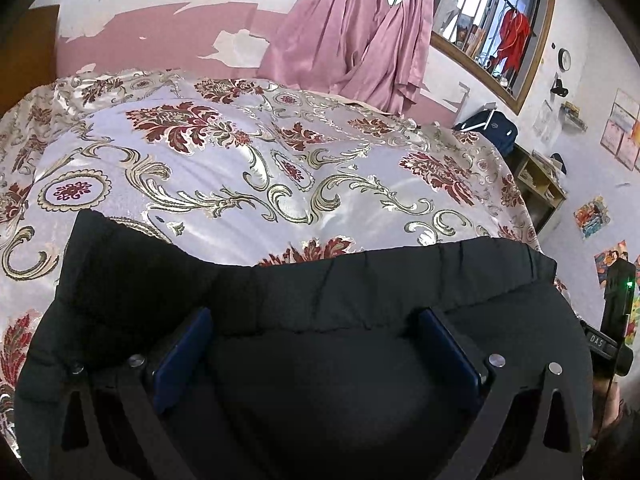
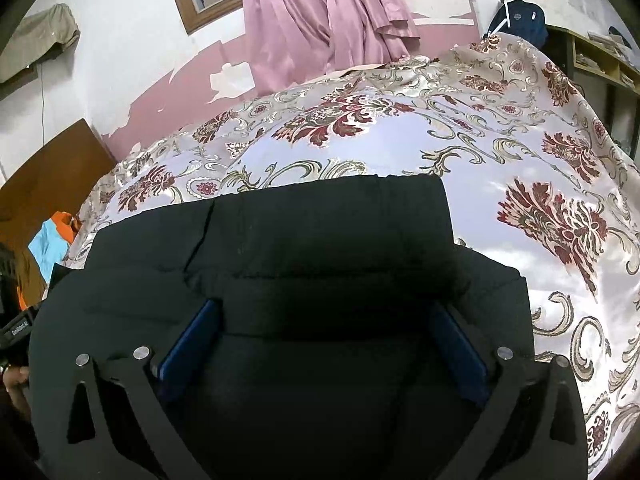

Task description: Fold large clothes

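A black padded jacket [image 1: 280, 292] lies on the bed's flowered satin cover [image 1: 224, 168]. In the left wrist view my left gripper [image 1: 316, 320] is open, its blue fingers [image 1: 188, 344] wide apart and resting low on the jacket near its far hem. In the right wrist view the same jacket [image 2: 320, 232] fills the lower frame. My right gripper [image 2: 324, 316] is open too, its blue fingers [image 2: 192, 336] spread on the folded black fabric. Neither gripper holds any cloth.
Pink curtains [image 1: 352, 36] hang at the barred window behind the bed. A dark blue backpack [image 1: 492, 128] and wooden shelves [image 1: 540, 184] stand at the bed's right. The other gripper's body [image 1: 616, 312] shows at the right edge. Orange and blue cloth [image 2: 52, 236] lies left of the bed.
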Tool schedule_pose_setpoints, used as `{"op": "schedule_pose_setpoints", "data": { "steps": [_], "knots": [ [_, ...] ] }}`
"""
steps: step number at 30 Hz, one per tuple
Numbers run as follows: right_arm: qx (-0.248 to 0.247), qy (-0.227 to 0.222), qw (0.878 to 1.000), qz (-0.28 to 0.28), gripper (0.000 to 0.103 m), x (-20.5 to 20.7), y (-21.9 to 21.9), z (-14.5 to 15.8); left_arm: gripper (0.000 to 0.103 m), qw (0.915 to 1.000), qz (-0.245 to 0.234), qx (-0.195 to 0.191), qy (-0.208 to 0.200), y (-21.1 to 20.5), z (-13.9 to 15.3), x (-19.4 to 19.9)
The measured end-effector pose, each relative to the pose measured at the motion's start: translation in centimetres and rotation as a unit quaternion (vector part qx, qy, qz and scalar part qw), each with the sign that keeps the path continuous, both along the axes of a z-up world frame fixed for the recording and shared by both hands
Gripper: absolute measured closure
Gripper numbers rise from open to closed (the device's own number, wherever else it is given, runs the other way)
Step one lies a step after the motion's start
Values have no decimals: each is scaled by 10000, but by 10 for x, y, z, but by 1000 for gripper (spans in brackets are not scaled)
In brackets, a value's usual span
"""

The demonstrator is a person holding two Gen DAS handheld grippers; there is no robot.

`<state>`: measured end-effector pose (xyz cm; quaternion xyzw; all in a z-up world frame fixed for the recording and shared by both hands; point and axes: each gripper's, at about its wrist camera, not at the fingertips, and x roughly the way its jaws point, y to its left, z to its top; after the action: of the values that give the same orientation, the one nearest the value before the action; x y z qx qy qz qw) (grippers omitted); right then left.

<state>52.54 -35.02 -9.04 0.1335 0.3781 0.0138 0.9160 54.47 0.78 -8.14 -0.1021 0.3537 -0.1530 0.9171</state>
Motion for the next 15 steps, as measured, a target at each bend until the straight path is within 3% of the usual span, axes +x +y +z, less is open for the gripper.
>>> {"op": "schedule_pose_setpoints", "data": {
  "steps": [8,12,15],
  "knots": [
    [-83,-243,9996,-99,1,-12,2,4,0,9998,41,76,-178,1,0,-7],
    [-294,-730,9962,-383,1,-36,3,15,0,9996,41,79,-258,3,2,-12],
    [-430,-1209,9875,-914,1,-64,-4,26,0,9993,132,-20,-343,7,15,-26]
  ]
}}
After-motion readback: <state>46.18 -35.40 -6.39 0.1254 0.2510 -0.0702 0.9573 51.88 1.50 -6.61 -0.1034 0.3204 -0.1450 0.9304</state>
